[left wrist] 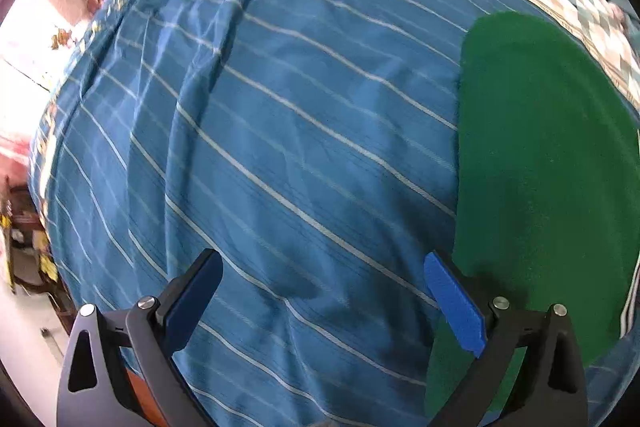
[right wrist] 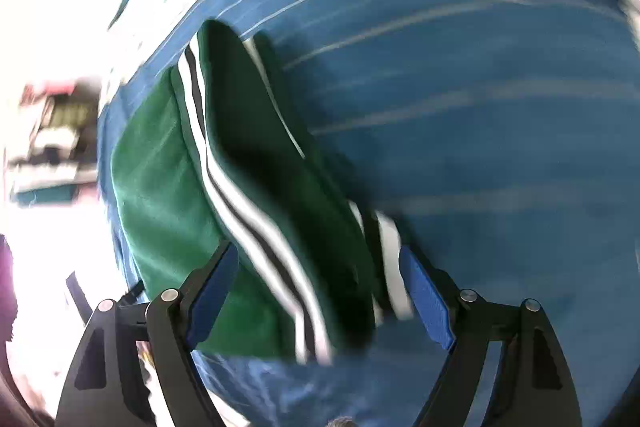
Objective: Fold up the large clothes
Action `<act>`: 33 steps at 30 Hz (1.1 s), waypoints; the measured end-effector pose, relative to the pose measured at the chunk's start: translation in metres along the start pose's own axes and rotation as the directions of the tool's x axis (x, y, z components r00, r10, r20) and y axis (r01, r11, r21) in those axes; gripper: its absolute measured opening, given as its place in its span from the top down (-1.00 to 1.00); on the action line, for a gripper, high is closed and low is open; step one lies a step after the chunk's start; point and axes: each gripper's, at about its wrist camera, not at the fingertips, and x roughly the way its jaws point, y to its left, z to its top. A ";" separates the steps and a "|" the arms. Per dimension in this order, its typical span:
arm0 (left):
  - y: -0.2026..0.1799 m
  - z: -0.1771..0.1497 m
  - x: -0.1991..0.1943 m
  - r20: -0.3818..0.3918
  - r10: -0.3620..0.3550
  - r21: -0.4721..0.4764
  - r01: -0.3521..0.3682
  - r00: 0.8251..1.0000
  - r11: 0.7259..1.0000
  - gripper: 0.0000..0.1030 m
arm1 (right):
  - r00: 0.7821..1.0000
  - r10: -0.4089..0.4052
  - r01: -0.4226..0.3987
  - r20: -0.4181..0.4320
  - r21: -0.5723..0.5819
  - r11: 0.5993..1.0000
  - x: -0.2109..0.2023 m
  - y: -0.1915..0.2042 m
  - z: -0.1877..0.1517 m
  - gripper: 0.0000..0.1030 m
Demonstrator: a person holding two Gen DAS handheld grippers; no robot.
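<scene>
We hold both hand-held grippers, left (left wrist: pixel 322 301) and right (right wrist: pixel 320 299), spread wide and empty above the green garment (left wrist: pixel 548 163) on the blue striped bedsheet (left wrist: pixel 260 147); soft and limp, it looks best pinched at its white-striped edge (right wrist: pixel 240 203).

The left gripper (left wrist: pixel 322 301) fills the bottom of its frame, its two blue-padded fingers (left wrist: pixel 454 301) spread wide apart with nothing between them. The right gripper (right wrist: pixel 320 301) sits likewise at the bottom of its frame, fingers (right wrist: pixel 426 301) also splayed wide, gripping nothing.
</scene>
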 end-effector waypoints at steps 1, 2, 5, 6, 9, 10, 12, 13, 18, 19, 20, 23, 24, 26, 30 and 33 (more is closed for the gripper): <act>0.003 -0.001 0.000 -0.002 -0.007 -0.010 0.007 1.000 1.000 -0.99 | 0.998 0.031 -0.034 -0.062 -0.041 0.999 0.021 0.003 0.012 -0.64; 0.006 -0.003 0.000 -0.004 -0.015 -0.019 0.015 1.000 1.000 -0.99 | 0.993 0.062 -0.069 -0.105 -0.065 0.995 0.042 0.006 0.019 -0.68; 0.015 -0.008 -0.002 0.002 -0.017 -0.028 0.017 1.000 0.999 -0.99 | 0.968 0.126 -0.156 -0.219 -0.127 0.980 0.088 0.019 0.037 -0.78; 0.018 -0.010 -0.002 0.004 -0.012 -0.027 0.012 1.000 1.000 -0.99 | 0.967 0.116 -0.152 -0.229 -0.149 0.977 0.094 0.024 0.038 -0.79; 0.025 -0.016 -0.001 0.009 0.000 -0.030 0.000 1.000 1.000 -0.99 | 0.970 0.093 -0.130 -0.225 -0.159 0.979 0.103 0.040 0.037 -0.75; 0.028 -0.017 -0.001 0.010 0.002 -0.031 -0.001 1.000 1.000 -0.99 | 0.972 0.103 -0.135 -0.212 -0.139 0.981 0.100 0.042 0.035 -0.57; 0.032 -0.018 0.000 0.013 0.007 -0.036 -0.006 1.000 0.999 -0.99 | 0.967 0.171 -0.184 -0.189 -0.055 0.981 0.086 0.032 0.025 -0.31; 0.034 -0.017 0.000 0.013 0.005 -0.039 -0.005 1.000 0.999 -0.99 | 0.962 0.205 -0.210 -0.182 -0.009 0.978 0.085 0.031 0.019 -0.24; 0.042 -0.006 -0.009 0.041 -0.108 -0.050 0.110 0.993 0.993 -0.99 | 0.911 0.392 -0.340 -0.127 0.306 0.889 0.090 0.019 -0.048 -0.16; 0.041 -0.003 -0.010 0.041 -0.134 -0.046 0.135 0.990 0.990 -0.99 | 0.897 0.426 -0.360 -0.122 0.361 0.860 0.094 0.017 -0.067 -0.16; 0.039 0.002 -0.010 0.038 -0.178 -0.036 0.180 0.983 0.983 -0.99 | 0.898 0.421 -0.351 -0.125 0.372 0.859 0.097 0.017 -0.080 -0.16; 0.025 0.015 -0.007 0.016 -0.307 -0.003 0.307 0.952 0.952 -0.99 | 0.950 0.286 -0.245 -0.125 0.270 0.931 0.099 0.023 -0.098 -0.33; 0.018 0.020 -0.004 -0.001 -0.360 0.013 0.360 0.933 0.933 -0.99 | 0.953 0.281 -0.246 -0.113 0.256 0.935 0.099 0.022 -0.099 -0.41; 0.001 0.030 0.002 -0.022 -0.434 0.054 0.434 0.901 0.899 -0.99 | 0.949 0.301 -0.271 -0.096 0.242 0.932 0.101 0.022 -0.097 -0.47; -0.039 0.047 0.020 -0.098 -0.495 0.163 0.505 0.863 0.848 -0.99 | 0.976 0.193 -0.187 -0.098 0.062 0.980 0.106 0.051 -0.091 -0.63; -0.064 0.056 0.036 -0.175 -0.524 0.217 0.552 0.833 0.805 -0.99 | 0.969 0.232 -0.229 -0.084 0.038 0.973 0.119 0.063 -0.091 -0.64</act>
